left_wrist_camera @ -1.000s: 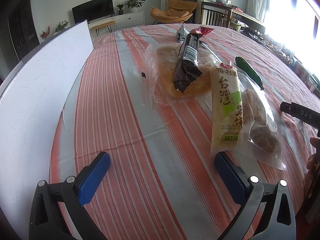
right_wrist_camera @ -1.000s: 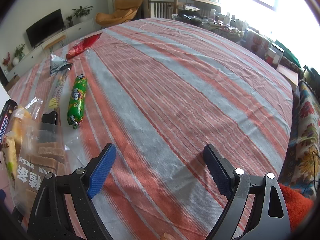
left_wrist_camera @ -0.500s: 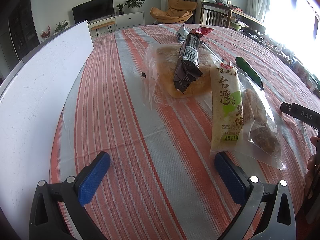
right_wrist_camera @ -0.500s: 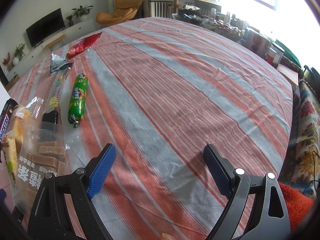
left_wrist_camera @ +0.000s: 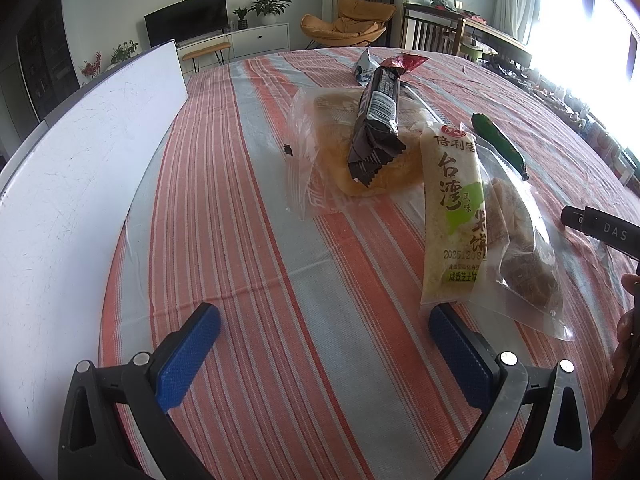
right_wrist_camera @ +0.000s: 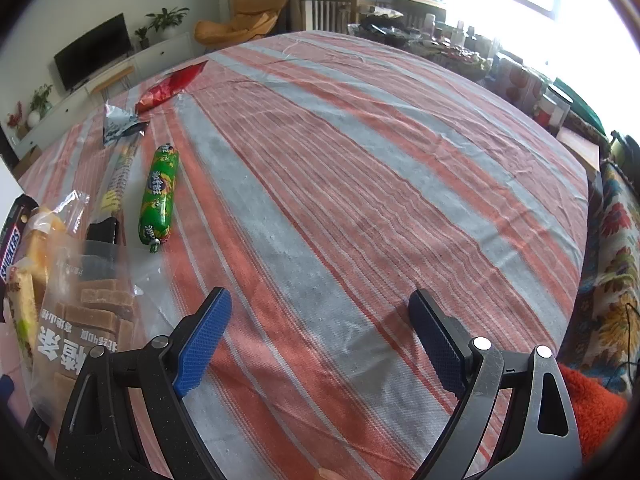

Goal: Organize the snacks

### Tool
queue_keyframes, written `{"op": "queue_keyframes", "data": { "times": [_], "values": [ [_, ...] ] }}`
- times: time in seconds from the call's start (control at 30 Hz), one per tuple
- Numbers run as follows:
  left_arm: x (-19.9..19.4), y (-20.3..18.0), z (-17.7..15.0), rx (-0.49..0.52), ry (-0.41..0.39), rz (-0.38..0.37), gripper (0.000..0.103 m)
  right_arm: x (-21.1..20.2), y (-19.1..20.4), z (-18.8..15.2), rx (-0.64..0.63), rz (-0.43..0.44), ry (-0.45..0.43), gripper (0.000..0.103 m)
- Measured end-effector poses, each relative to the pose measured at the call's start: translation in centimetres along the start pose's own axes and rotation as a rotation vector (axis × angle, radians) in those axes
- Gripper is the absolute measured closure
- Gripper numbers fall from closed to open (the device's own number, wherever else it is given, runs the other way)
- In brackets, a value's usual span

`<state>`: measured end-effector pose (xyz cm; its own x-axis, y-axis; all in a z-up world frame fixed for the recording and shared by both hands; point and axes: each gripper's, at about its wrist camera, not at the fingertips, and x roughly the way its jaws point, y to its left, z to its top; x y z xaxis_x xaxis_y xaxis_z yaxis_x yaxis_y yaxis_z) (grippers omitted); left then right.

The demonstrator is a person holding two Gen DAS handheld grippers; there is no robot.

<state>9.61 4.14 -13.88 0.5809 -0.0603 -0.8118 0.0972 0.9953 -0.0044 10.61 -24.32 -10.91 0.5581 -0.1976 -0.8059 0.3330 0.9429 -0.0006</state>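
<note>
Snacks lie on a red and grey striped tablecloth (left_wrist_camera: 248,240). In the left wrist view a dark Snickers bar (left_wrist_camera: 376,120) rests on a clear bag of yellow cake (left_wrist_camera: 340,156). A pale rice cracker pack (left_wrist_camera: 452,208) lies on a clear bag of brown cubes (left_wrist_camera: 520,252). A green sausage (left_wrist_camera: 498,144) lies behind them. My left gripper (left_wrist_camera: 324,340) is open and empty, its right pad (left_wrist_camera: 460,348) just short of the cracker pack. My right gripper (right_wrist_camera: 320,328) is open and empty over bare cloth, with the green sausage (right_wrist_camera: 158,192) and the cube bag (right_wrist_camera: 84,320) to its left.
A white board (left_wrist_camera: 72,184) stands along the table's left edge. A red wrapper (right_wrist_camera: 172,86), a silver packet (right_wrist_camera: 118,124) and a long thin stick pack (right_wrist_camera: 118,178) lie at the far side. A patterned sofa (right_wrist_camera: 612,248) stands beyond the table's right edge.
</note>
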Motion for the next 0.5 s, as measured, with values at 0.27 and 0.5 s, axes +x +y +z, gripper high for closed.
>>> {"op": "queue_keyframes", "data": {
  "times": [0.27, 0.5],
  "values": [
    [0.05, 0.08, 0.04, 0.000, 0.000, -0.001, 0.000, 0.05, 0.05, 0.06, -0.003, 0.004, 0.009, 0.009],
    [0.02, 0.05, 0.03, 0.000, 0.000, -0.001, 0.000, -0.07, 0.13, -0.17, -0.015, 0.013, 0.005, 0.009]
  ]
}}
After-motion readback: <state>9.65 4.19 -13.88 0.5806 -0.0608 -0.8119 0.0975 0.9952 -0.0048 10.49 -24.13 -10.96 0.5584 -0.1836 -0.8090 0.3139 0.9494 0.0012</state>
